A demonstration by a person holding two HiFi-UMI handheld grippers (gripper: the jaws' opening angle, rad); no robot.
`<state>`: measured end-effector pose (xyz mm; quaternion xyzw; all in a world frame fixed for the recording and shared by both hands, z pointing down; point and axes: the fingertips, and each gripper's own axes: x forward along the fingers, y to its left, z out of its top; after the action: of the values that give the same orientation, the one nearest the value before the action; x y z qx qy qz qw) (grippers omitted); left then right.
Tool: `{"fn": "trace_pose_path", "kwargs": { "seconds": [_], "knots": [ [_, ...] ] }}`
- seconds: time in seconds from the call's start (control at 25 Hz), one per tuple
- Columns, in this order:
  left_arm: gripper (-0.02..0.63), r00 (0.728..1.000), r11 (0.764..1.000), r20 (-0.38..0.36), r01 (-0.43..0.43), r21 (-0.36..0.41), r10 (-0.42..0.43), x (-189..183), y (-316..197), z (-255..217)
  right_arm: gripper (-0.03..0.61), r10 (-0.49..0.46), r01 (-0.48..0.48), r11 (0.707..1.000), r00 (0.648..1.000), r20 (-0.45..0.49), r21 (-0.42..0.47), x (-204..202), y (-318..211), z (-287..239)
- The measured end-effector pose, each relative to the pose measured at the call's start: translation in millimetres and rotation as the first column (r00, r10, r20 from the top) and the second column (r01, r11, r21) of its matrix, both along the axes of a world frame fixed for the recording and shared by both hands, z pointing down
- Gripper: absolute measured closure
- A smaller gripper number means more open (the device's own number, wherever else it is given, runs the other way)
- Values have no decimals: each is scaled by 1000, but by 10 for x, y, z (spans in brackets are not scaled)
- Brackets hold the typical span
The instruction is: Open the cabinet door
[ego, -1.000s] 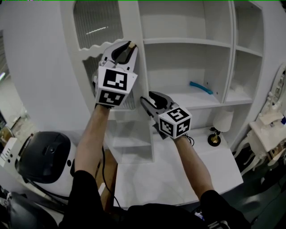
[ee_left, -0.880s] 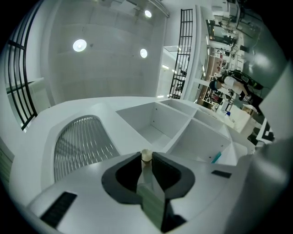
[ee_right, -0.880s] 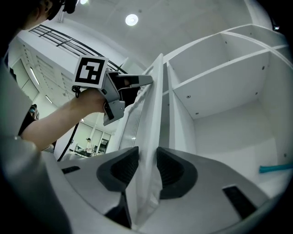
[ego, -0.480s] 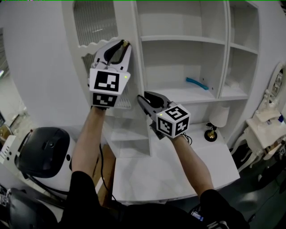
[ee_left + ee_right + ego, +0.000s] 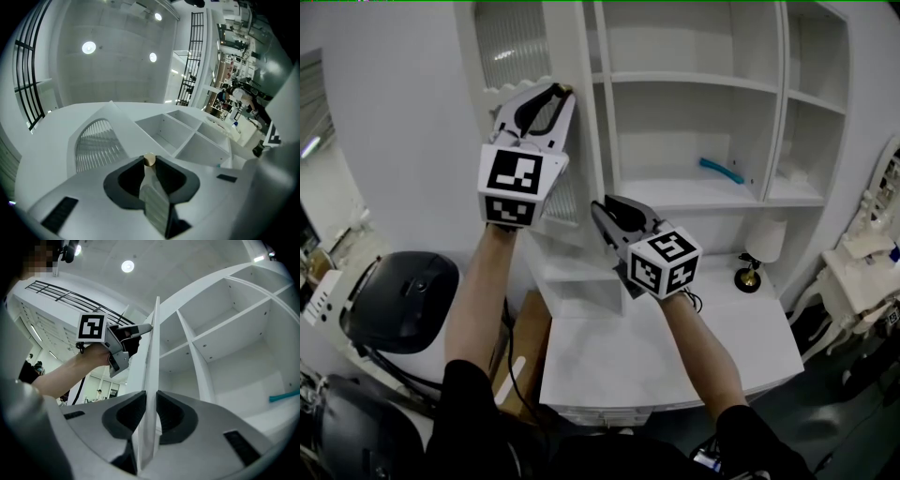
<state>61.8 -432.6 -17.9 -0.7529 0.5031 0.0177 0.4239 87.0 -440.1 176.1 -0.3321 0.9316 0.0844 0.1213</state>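
Observation:
The white cabinet door [image 5: 511, 47] with a ribbed glass panel stands swung out from the open shelves [image 5: 694, 84]. My left gripper [image 5: 558, 94] is high on the door's free edge, shut on it at the small brass knob [image 5: 568, 89]. In the left gripper view the knob [image 5: 149, 160] sits right at the fingertips of the left gripper [image 5: 149, 165]. Lower down, my right gripper [image 5: 602, 208] straddles the same edge. The right gripper view shows the door edge [image 5: 152, 362] between the jaws of the right gripper [image 5: 151, 401], which are closing with the pads against both faces.
A blue tool [image 5: 722, 173] lies on a middle shelf. A small white and gold lamp [image 5: 759, 258] stands on the white desk [image 5: 675, 347]. A black round appliance [image 5: 403, 300] and a cardboard box [image 5: 525, 328] sit at the lower left. A white side table [image 5: 862, 272] is at the right.
Both grippers have moved left with the door, which has swung further open. The right gripper's jaws have narrowed onto the door edge.

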Motion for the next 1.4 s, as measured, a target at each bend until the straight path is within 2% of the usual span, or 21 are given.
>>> {"fn": "trace_pose_path", "kwargs": {
  "seconds": [0.48, 0.72, 0.88, 1.2, 1.4],
  "knots": [
    [526, 1000, 999, 13, 28, -39, -27, -359, 437, 19, 502, -27, 26, 999, 999, 38, 20, -318, 540, 6],
    [523, 1000, 999, 4, 16, -33, -15, -622, 652, 9, 502, -51, 50, 998, 999, 15, 39, -577, 796, -2],
    [522, 1000, 1000, 22, 11, -15, -11, -669, 714, -8, 499, -66, 65, 996, 998, 22, 53, -632, 885, -15],
    [522, 995, 997, 71, -68, 29, 65, -1137, 974, 11, 489, -103, 93, 990, 991, 89, 110, -1107, 1206, -19],
    [522, 991, 991, 57, -124, 51, 121, -1437, 1065, 5, 481, -101, 90, 989, 991, 87, 120, -1416, 1335, -27]
  ]
}}
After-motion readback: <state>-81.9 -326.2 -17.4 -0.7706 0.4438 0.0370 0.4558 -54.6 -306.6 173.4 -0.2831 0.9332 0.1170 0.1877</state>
